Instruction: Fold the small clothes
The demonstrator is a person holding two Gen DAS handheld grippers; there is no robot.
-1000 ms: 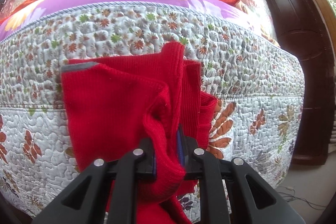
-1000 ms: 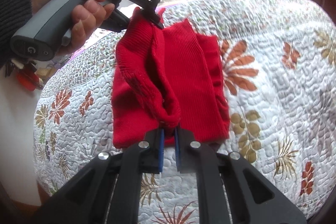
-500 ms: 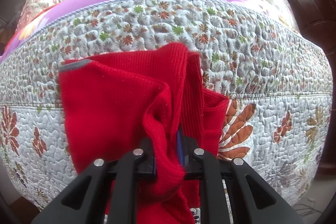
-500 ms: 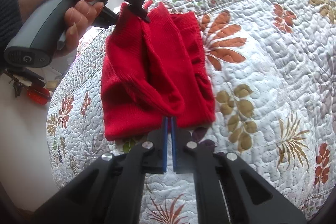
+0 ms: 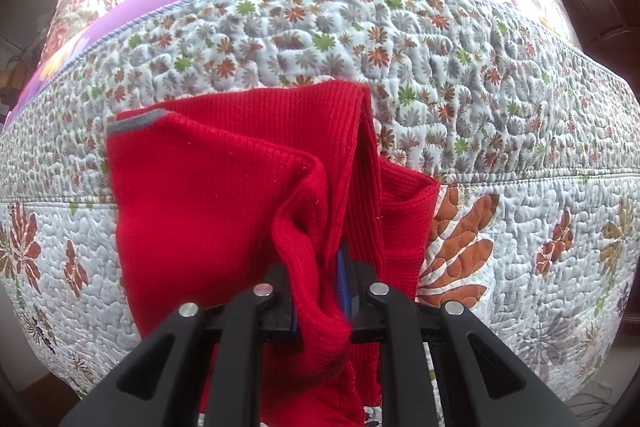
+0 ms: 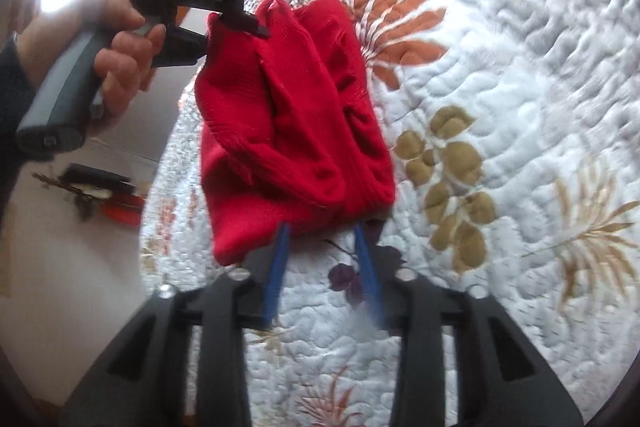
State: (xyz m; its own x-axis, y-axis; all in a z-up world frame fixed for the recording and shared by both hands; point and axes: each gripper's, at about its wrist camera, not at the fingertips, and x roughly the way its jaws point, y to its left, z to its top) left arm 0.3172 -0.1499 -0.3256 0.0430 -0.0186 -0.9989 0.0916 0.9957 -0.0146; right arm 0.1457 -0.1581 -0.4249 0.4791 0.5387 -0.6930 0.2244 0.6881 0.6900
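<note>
I find the red ribbed knit garment lying bunched on the white floral quilted bed, doubled over but rumpled. My left tool is clenched on a fold at its far-left corner. My right tool stands released, just near of it. Judgement: partly folded; flattening and squaring remain.

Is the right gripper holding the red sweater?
No, the right gripper is open, its blue fingers spread apart just short of the red sweater.
</note>
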